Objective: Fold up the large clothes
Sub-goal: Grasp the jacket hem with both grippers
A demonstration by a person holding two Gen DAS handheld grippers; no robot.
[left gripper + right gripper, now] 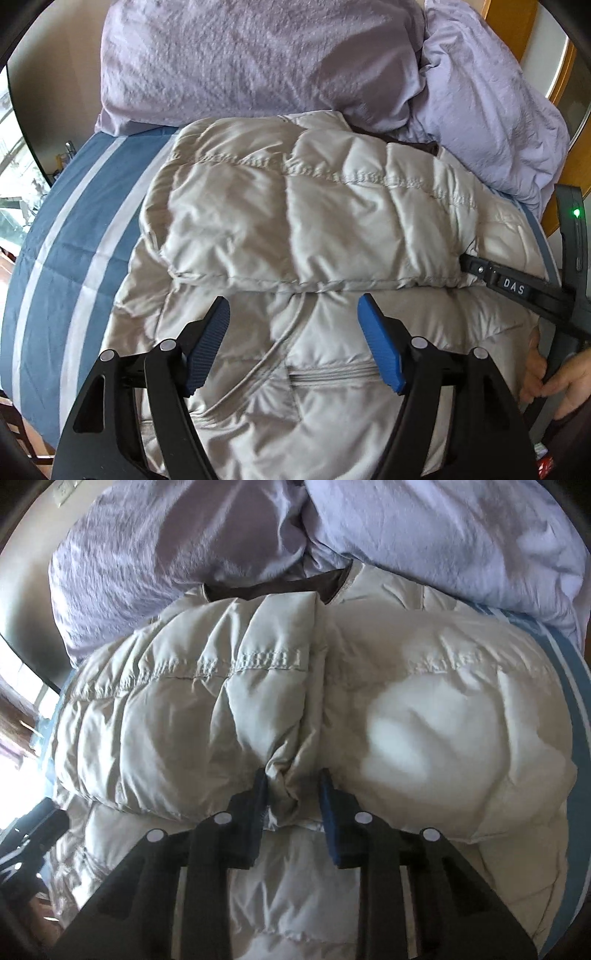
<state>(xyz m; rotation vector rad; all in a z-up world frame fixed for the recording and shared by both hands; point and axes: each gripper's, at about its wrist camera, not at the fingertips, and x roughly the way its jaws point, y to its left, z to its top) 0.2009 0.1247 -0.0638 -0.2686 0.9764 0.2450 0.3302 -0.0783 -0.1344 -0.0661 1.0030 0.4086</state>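
So the jacket (295, 221) was lying on the bed (74, 236), a pale grey puffy thing, partly folded; one quilted flap was laid back over the lower half, its edge running across just ahead of my left gripper (293, 321). That one hung just over the fabric with its blue pads (380, 350) spread wide, nothing between them; a thin cord (273, 347) and a pocket zip (332, 373) sat right below it. My right gripper (291, 794) was the busy one; its fingers were pinching a bunched ridge of the flap's edge, cloth wrinkled up between the pads (327, 794). From the left camera I could see it poking in from the right side, tip buried under the flap's corner, with my hand (554, 373) on the handle. Two lilac pillows (258, 62) sat at the head of the bed, touching the jacket's collar end; bedspread was blue with pale stripes.
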